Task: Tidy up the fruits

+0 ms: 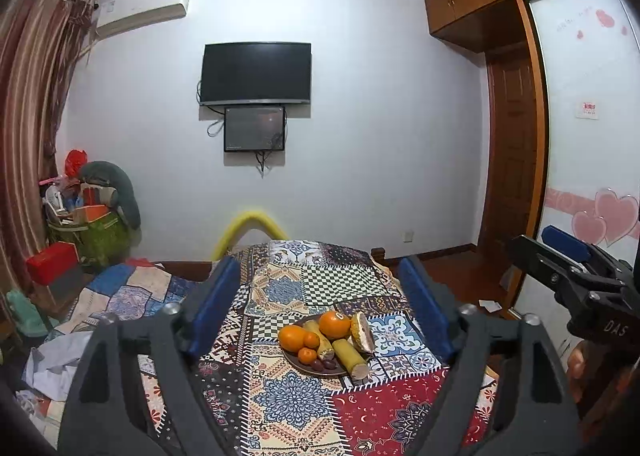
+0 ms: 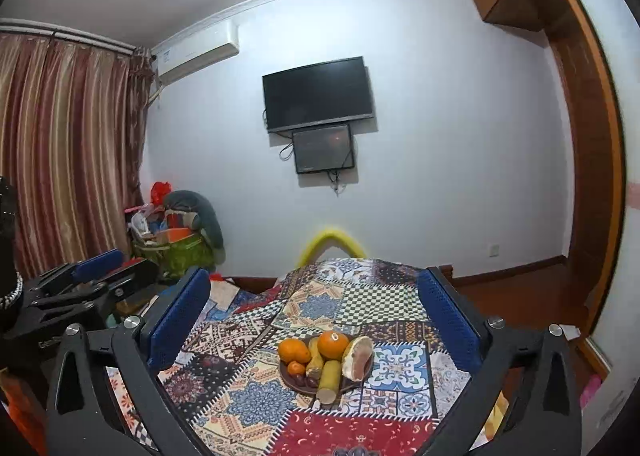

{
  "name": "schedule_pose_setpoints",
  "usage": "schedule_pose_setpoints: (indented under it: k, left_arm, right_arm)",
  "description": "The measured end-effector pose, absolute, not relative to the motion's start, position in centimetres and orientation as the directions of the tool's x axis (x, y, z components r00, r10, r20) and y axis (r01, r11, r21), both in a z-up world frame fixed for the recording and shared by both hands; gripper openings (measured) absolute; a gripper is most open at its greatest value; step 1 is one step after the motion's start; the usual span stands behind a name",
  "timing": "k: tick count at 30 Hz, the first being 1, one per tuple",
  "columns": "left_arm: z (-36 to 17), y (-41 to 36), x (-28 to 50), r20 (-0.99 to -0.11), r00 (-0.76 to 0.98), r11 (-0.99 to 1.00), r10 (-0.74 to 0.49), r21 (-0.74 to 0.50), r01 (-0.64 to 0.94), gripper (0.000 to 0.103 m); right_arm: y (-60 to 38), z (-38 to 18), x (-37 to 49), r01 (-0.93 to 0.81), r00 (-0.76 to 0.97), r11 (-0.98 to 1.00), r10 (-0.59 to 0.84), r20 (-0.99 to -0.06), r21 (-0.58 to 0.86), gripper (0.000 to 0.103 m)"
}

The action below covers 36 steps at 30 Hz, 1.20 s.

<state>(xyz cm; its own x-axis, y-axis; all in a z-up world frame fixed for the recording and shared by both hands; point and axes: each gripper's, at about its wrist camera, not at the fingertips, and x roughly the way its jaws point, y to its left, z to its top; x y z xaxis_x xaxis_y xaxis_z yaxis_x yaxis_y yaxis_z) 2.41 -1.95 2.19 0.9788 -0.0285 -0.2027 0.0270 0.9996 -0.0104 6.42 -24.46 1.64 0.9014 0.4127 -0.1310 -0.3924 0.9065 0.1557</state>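
Note:
A brown plate (image 1: 297,363) of fruit sits on a patchwork cloth (image 1: 280,400). It holds two large oranges (image 1: 334,325), small tangerines (image 1: 308,355), yellow cane pieces (image 1: 350,353), a cut pomelo wedge (image 1: 362,332) and dark dates (image 1: 323,365). My left gripper (image 1: 320,280) is open and empty, held back above the plate. My right gripper (image 2: 314,288) is open and empty, also back from the plate (image 2: 289,374). The right gripper shows at the right edge of the left wrist view (image 1: 568,256), and the left one at the left edge of the right wrist view (image 2: 92,276).
The cloth covers a table with a yellow chair back (image 1: 250,222) behind it. Piled bags and boxes (image 1: 92,216) stand at the left by the curtain (image 1: 28,116). A wardrobe (image 1: 588,136) and door are on the right. A TV (image 1: 255,73) hangs on the far wall.

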Motion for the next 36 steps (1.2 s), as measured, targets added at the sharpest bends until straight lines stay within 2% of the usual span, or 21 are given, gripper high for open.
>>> schedule_pose_setpoints:
  k: [1, 3, 8, 36]
  left_arm:
    - [2.2, -1.9, 2.2, -0.199, 0.98, 1.0, -0.02, -0.006, 0.019, 0.087]
    - [2.1, -2.0, 2.0, -0.194, 0.981, 1.0, -0.006, -0.002, 0.005, 0.099]
    - [1.9, -2.1, 1.3, -0.186, 0.983, 1.0, -0.005, -0.012, 0.003, 0.103]
    - [1.2, -2.1, 1.3, -0.196, 0.981, 1.0, 0.01, -0.017, -0.013, 0.103]
  right_arm:
    - [-24.5, 1.7, 6.1, -0.384, 0.905, 0.911, 0.404, -0.131, 0.151, 0.103]
    - [-24.7, 1.6, 5.7, -0.376, 0.909, 0.915, 0.395, -0.135, 0.144, 0.103]
    - [-24.4, 1.5, 5.0, -0.37, 0.912, 0.92, 0.386, -0.137, 0.128, 0.103]
    - [-23.7, 1.9, 3.8, -0.36, 0.92, 0.93, 0.367, -0.139, 0.078, 0.103]
